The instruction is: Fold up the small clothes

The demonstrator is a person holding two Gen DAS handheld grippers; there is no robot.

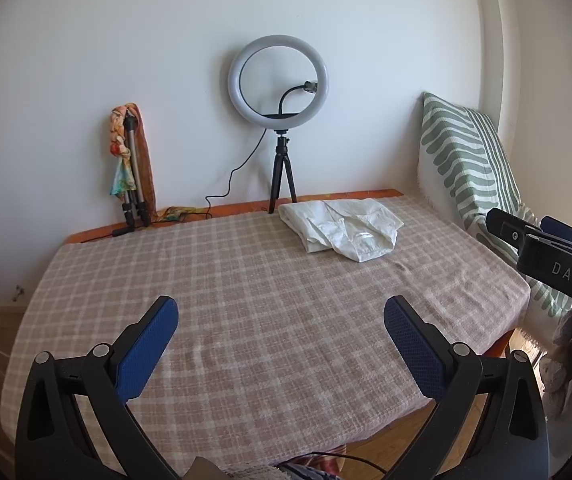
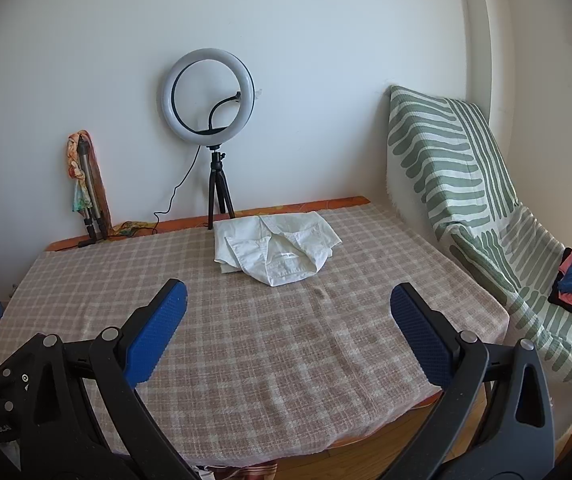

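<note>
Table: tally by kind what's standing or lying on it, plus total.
White shirt: 1
Ring light on black tripod: 1
Folded tripod draped with a scarf: 1
Checked cloth covering the table: 1
Total: 4

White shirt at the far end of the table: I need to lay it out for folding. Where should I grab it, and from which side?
Take the white shirt by its near hem edge, the rounded lobe facing you, coming in low from the front. That edge lifts off the checked cloth, so one finger could slide under. Both hand-held grippers, left and right, are open and empty.
</note>
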